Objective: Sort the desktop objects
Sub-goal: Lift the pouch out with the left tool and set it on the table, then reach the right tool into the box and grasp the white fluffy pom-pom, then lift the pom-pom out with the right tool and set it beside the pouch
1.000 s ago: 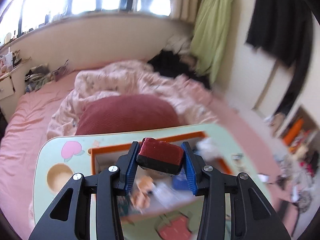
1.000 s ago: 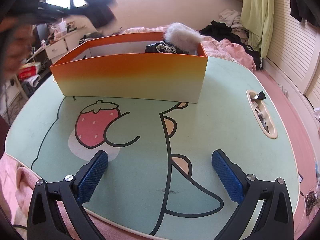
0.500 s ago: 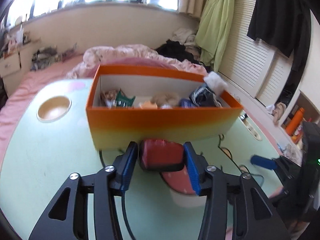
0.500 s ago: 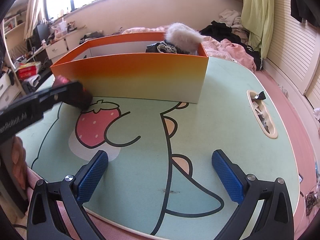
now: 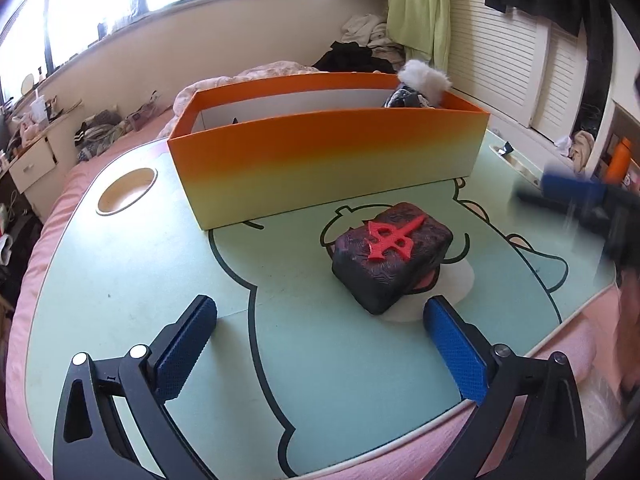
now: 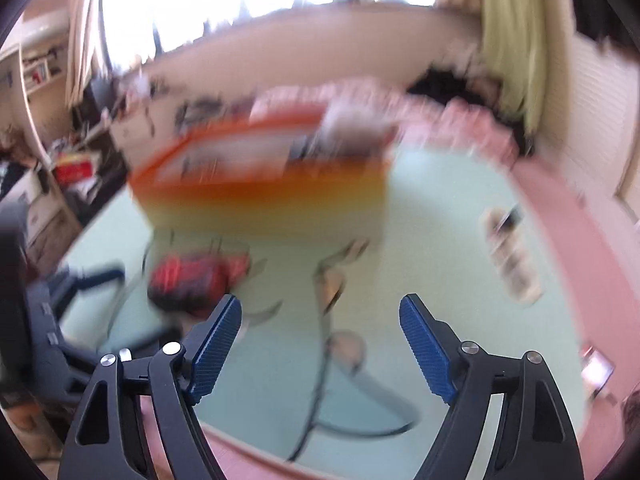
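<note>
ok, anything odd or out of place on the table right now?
One thing: the dark case with the red emblem lies skewed on the table, outside the orange box where other items sit. The left claw is open and clear of it. The right wrist view is too blurred to judge.

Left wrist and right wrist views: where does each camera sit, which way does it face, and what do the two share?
Left wrist: sits on the left gripper, angled down across the table at the dark case and orange box; its own open fingers show, nothing between them.
Right wrist: sits on the right gripper, angled down at the same table, blurred; its own open fingers show, plus the left gripper at the left edge.
Shared: case, box, table.
</note>
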Available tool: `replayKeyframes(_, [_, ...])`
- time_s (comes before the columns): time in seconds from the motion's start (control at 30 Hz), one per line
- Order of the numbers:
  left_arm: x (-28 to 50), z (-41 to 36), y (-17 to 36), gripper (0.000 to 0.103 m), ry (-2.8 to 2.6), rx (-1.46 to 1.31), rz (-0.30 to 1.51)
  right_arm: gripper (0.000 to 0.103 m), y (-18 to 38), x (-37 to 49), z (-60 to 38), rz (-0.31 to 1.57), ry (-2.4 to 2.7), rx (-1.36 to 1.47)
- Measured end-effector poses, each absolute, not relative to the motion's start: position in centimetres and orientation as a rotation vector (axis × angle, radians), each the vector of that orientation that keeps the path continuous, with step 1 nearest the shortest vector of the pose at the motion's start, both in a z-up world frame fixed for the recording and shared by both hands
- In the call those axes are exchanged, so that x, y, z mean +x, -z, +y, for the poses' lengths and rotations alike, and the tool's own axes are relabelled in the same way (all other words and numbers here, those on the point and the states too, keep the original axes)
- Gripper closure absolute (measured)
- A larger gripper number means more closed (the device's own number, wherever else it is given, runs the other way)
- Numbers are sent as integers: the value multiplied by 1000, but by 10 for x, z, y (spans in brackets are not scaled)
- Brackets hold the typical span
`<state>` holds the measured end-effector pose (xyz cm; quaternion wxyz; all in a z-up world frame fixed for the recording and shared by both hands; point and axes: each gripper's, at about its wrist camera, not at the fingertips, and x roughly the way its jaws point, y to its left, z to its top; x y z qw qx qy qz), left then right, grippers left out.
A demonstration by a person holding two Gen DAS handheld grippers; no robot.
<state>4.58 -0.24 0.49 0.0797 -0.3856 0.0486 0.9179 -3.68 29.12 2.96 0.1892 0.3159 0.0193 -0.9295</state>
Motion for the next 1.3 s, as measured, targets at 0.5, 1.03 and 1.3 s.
replayKeyframes(0.5, [46, 1, -7, 0, -2749, -1147, 146, 74, -55, -199, 230, 218, 2615, 1145])
replayKeyframes(1.03, [45, -3, -9, 0, -2748, -1146, 145, 90, -13, -80, 238, 178, 2494, 958])
replayKeyframes(1.3, [45, -3, -9, 0, -2748, -1145, 145, 21, -7, -32, 276, 25, 2551, 865])
